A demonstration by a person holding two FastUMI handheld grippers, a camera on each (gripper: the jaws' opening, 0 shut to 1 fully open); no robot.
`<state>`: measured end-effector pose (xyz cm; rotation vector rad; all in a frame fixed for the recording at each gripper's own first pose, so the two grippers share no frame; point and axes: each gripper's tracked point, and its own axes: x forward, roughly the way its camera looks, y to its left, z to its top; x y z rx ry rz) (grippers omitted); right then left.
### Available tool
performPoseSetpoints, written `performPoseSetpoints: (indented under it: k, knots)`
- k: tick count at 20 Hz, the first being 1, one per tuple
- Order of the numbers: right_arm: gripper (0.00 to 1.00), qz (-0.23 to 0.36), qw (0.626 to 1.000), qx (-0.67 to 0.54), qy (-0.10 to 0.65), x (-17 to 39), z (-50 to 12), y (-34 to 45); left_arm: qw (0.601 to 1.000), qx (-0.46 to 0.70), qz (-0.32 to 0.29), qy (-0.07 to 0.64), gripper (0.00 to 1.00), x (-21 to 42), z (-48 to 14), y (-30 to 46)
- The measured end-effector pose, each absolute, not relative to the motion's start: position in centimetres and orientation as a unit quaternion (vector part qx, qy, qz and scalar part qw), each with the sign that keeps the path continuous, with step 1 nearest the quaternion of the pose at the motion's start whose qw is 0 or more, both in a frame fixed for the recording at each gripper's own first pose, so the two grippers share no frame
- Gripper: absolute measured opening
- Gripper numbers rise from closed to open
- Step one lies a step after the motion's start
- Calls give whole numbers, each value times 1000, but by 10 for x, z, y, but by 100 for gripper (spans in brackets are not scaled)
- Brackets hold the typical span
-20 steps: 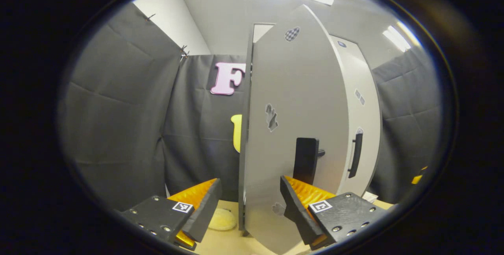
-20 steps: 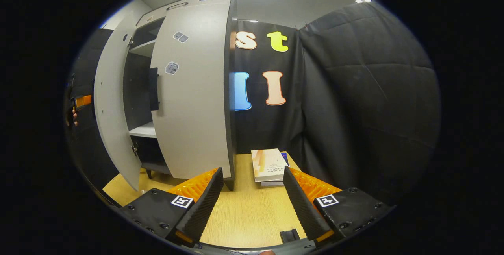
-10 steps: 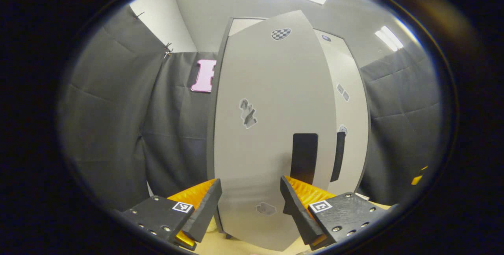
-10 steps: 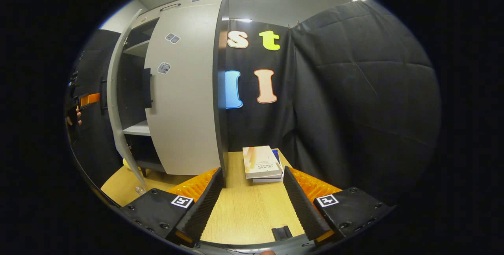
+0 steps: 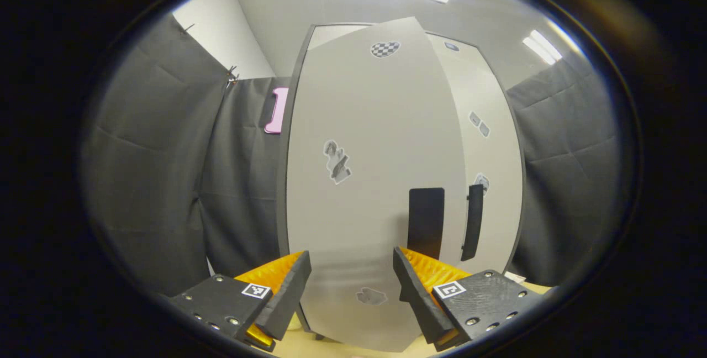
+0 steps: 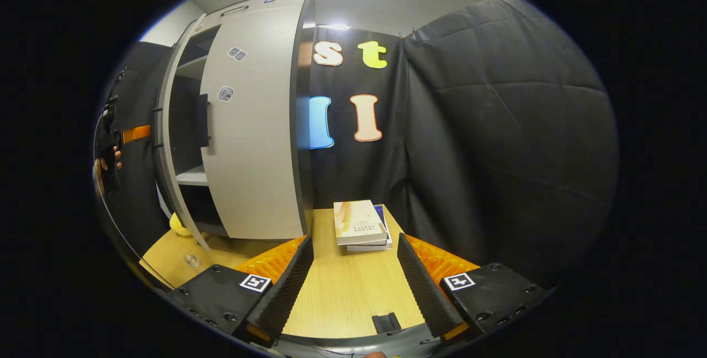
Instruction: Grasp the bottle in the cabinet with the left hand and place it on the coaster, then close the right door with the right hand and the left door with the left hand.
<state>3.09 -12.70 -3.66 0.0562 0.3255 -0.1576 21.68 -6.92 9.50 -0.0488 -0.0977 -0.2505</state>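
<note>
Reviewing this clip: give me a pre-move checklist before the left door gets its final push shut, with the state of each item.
1. Left tongs open and holding nothing: ok.
2. Left door fully shut: not ok; the right gripper view shows a gap with shelves visible.
3. Right door shut flat on the cabinet: ok, as far as it appears.
4. Right tongs open, empty, over the table away from the doors: ok.
5. Bottle resting on the coaster: cannot tell.
6. Books clear of the door swing: ok.
</note>
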Motion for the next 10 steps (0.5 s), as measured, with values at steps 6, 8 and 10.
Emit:
performPoseSetpoints:
  k: [6,8,10]
  knots:
    - [93,-36,993,20,115,41,-2,-115,995,-7,-83,-59,91,193,109,-48]
    - [98,-15,995,23,101,44,10,-109,996,-1,-67,-57,90,173,109,-33]
    - [97,9,995,34,90,44,19,-100,997,11,-50,-55,89,139,98,-20]
